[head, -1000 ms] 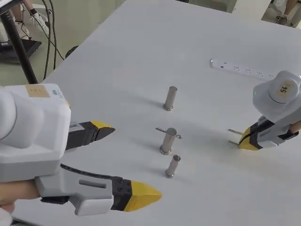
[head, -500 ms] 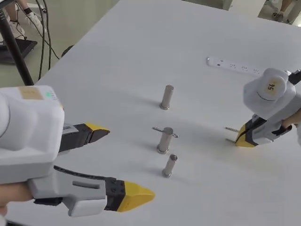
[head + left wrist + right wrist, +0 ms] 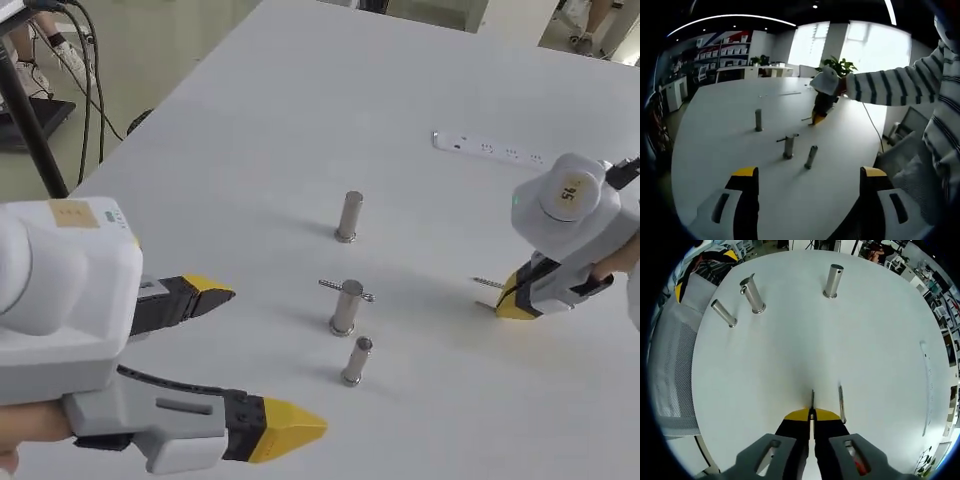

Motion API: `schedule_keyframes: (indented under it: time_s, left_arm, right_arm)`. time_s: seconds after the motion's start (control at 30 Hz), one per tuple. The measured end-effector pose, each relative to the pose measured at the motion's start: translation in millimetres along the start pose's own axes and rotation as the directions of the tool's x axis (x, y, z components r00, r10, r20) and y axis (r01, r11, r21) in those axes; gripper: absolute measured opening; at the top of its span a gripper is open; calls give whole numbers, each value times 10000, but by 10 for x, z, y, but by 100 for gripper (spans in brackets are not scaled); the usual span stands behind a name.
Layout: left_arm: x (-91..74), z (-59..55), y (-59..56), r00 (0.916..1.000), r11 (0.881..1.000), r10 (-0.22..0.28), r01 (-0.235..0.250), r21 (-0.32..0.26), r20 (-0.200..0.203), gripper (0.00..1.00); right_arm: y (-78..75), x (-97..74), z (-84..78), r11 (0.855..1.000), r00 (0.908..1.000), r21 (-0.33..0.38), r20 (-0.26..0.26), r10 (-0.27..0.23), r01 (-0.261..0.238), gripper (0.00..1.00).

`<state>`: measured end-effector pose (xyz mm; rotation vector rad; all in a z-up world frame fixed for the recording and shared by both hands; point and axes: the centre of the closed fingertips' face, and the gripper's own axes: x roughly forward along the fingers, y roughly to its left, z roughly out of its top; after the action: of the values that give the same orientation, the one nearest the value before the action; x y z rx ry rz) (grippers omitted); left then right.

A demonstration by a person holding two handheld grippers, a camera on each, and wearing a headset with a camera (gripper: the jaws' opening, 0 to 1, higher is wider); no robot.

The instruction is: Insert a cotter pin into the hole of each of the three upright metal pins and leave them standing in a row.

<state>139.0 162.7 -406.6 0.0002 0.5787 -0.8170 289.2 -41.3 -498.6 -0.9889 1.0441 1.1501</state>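
While held over wide white table (image 3: 300,110) in bright office (image 3: 735,47): left gripper (image 3: 809,172) jaws apart; right gripper (image 3: 811,415) pinching thin metal cotter pin (image 3: 812,398).

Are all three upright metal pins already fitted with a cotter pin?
No: in the head view the middle metal pin carries a cotter pin through its hole, while the far pin and near pin have none.

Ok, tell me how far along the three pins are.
Done: the middle pin has a cotter pin through its hole. In hand: the right claw is shut on a second cotter pin, a third cotter pin lying beside it. Left: the far pin and near pin carry none. The left claw is open, holding nothing.
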Motion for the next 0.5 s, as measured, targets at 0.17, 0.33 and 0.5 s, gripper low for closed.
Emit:
schedule_keyframes:
  time_s: [0.17,0.33,0.5]
  left_arm:
    - [-3,-10,-30,10000,10000,-15,15,45,-21,81]
    - [-6,-20,-46,10000,10000,25,-25,46,16,81]
    - [-11,-17,-60,10000,10000,10,-10,39,45,80]
  right_arm:
    - [36,-5,-1,9995,9999,-287,-30,-147,146,0]
    - [100,-9,49,9999,9999,-140,112,-9,11,0]
    - [127,-46,39,9995,9996,-198,116,-260,263,0]
